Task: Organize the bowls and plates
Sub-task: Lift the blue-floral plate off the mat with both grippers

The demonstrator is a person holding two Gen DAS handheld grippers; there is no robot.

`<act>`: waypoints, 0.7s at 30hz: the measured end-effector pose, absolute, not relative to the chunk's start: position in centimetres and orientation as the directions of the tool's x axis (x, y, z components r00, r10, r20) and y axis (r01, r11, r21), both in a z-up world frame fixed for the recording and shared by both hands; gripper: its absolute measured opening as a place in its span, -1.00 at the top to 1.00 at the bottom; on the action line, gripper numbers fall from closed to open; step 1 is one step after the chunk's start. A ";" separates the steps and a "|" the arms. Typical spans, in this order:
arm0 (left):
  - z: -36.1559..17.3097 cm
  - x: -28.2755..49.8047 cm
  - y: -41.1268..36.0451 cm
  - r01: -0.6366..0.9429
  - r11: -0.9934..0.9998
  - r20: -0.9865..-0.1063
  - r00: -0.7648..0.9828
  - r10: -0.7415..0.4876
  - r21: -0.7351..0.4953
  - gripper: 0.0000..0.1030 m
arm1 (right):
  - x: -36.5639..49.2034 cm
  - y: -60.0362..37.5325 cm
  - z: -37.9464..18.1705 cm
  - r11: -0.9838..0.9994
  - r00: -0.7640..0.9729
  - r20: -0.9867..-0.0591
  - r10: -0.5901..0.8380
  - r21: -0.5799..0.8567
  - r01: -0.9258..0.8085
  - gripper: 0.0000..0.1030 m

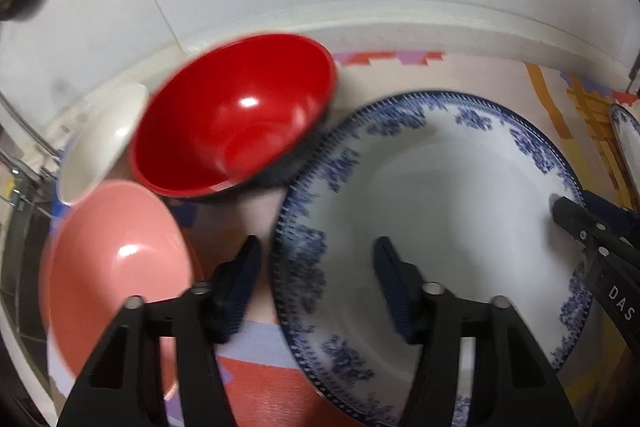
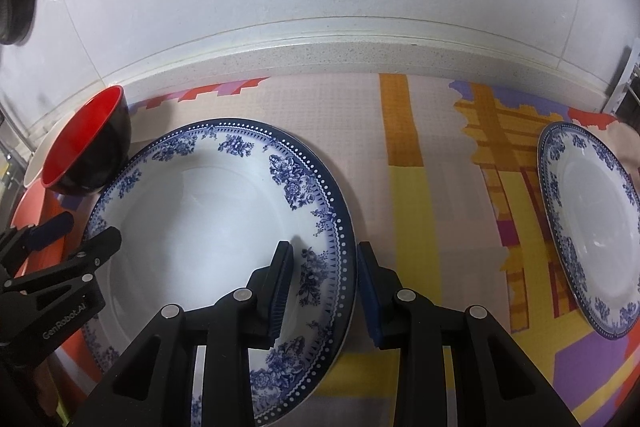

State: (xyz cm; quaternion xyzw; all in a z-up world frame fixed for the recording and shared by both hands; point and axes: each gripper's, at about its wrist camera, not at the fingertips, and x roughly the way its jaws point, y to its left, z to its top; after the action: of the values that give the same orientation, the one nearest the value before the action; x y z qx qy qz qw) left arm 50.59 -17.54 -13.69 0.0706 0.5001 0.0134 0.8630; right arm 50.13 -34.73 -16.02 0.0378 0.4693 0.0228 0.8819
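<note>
A large blue-and-white plate (image 1: pixel 440 195) lies on the patterned mat and also shows in the right wrist view (image 2: pixel 200 227). My left gripper (image 1: pixel 316 259) is open, its jaws straddling the plate's left rim. My right gripper (image 2: pixel 324 267) is open, its jaws astride the plate's right rim; it shows in the left wrist view (image 1: pixel 576 219). A red bowl with a black outside (image 1: pixel 236 123) leans tilted against the plate's far left edge. A pink bowl (image 1: pixel 116 267) and a white bowl (image 1: pixel 100 143) sit to its left. A second blue-and-white plate (image 2: pixel 596 227) lies at the right.
The colourful mat (image 2: pixel 420 155) covers the counter. A raised stone ledge (image 2: pixel 340 51) and tiled wall run along the back. A metal rack (image 1: pixel 20 163) stands at the far left.
</note>
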 end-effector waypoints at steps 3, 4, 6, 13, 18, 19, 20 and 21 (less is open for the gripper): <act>-13.6 50.8 -17.5 0.043 0.990 -0.867 0.489 0.099 0.138 0.04 | 50.3 -34.8 -16.0 0.996 0.553 -0.830 0.078 0.089 -0.007 0.35; -13.5 50.8 -17.5 0.044 0.989 -0.866 0.489 0.103 0.142 0.09 | 50.3 -34.8 -16.1 0.996 0.552 -0.830 0.078 0.089 -0.007 0.35; -13.6 50.9 -17.5 0.037 0.988 -0.864 0.491 0.112 0.149 0.20 | 50.3 -34.7 -16.1 0.996 0.551 -0.831 0.073 0.084 -0.006 0.35; -13.4 50.7 -17.5 0.021 0.988 -0.858 0.499 0.120 0.150 0.31 | 50.4 -34.5 -16.1 0.998 0.555 -0.830 0.056 0.067 0.001 0.35; -13.2 50.3 -17.3 0.010 0.992 -0.861 0.499 0.102 0.124 0.34 | 50.4 -34.5 -15.9 0.999 0.557 -0.829 0.043 0.052 0.000 0.34; -13.2 50.1 -17.3 0.011 0.992 -0.861 0.499 0.100 0.122 0.34 | 50.4 -34.6 -15.9 0.999 0.557 -0.829 0.042 0.051 0.001 0.34; -13.2 50.0 -17.2 0.011 0.993 -0.861 0.498 0.098 0.120 0.34 | 50.4 -34.6 -15.9 0.999 0.558 -0.829 0.041 0.050 0.001 0.34; -13.2 50.1 -17.0 0.011 0.993 -0.862 0.498 0.096 0.117 0.35 | 50.3 -34.6 -15.8 0.999 0.560 -0.828 0.039 0.047 0.000 0.34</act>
State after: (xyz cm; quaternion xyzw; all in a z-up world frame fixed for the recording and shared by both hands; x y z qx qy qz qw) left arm 50.05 -17.00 -13.18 0.0534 0.5003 0.0247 0.8639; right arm 50.29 -34.59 -15.84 0.0210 0.4691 0.0109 0.8828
